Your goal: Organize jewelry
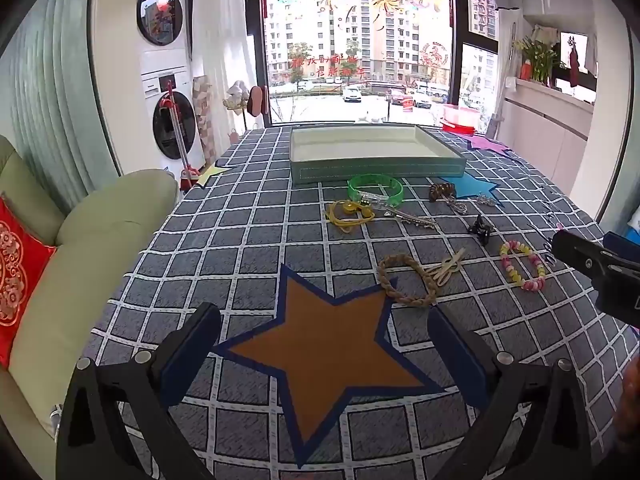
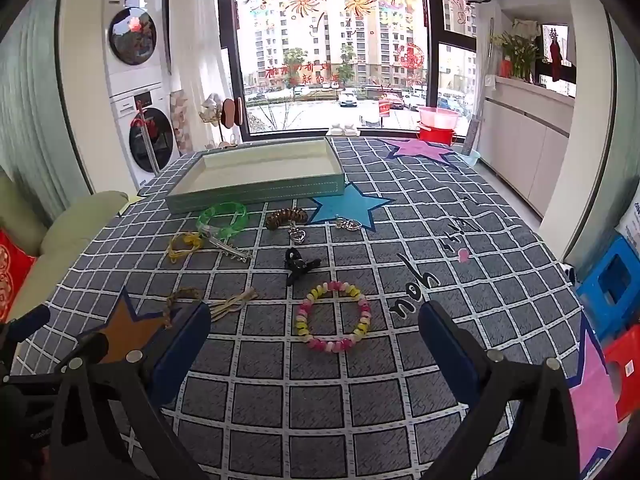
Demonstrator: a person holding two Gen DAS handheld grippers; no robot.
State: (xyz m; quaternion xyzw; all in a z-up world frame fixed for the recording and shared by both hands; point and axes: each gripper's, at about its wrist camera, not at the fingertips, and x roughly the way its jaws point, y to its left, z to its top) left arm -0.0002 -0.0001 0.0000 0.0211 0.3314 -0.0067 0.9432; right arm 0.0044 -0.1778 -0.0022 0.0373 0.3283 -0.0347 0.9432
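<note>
Both grippers spread wide, nothing between the fingers. Left gripper (image 1: 324,344) hangs over the brown felt star (image 1: 320,360) with its dark blue border, flat on the bench (image 1: 240,248), which wears a grey cloth gridded in white. Right gripper (image 2: 314,338) hangs over the cloth just short of the bead bracelet (image 2: 333,317), a loop of pink, yellow and white glossy beads lying flat.

Landmark is the tray (image 2: 256,194): shallow, rectangular, green fabric outside with a stitched line, cream lining inside, at the far part of the bench. All jewelry lies loose on the near side of it, none inside.

Nearest to the grippers and farthest from the tray: braided tan rope loop (image 1: 406,280), touching the brown star's tip, with thin beige elastic bands (image 1: 446,270) beside it. Closer to the tray: black plastic claw clip (image 2: 300,266). Closer again: yellow rubber bands (image 2: 185,246), silver toothed hair clip (image 2: 232,250), small metal heart pendant (image 2: 298,235). Just in front of the tray wall: clear green plastic bangle (image 2: 222,216), brown coiled hair tie (image 2: 286,216) and a blue felt star (image 2: 350,208) beside the tray's corner.
</note>
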